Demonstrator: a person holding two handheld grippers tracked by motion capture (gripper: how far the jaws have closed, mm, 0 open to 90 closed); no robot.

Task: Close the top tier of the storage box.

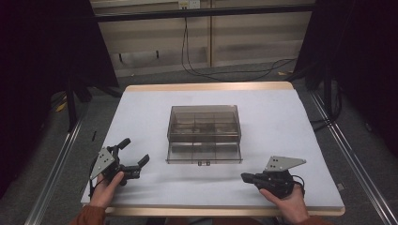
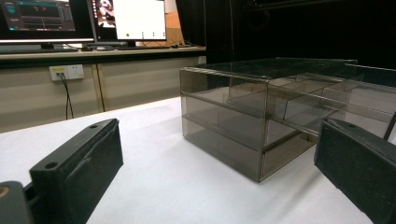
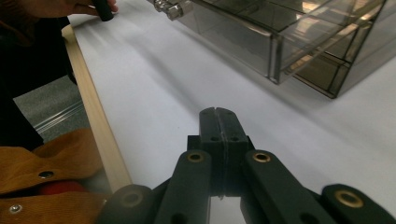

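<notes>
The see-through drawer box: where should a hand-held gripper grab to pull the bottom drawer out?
Probably the small metal handle at the middle of the bottom drawer's front, on the clear drawer box. Come from the person's side, low over the table. The handle sticks out toward that edge; the drawer's flat front gives jaws nothing else to pinch.

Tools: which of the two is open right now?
The left tool, at the table's left front: its jaws are spread wide apart. The right tool has its jaws pressed together, empty.
</notes>
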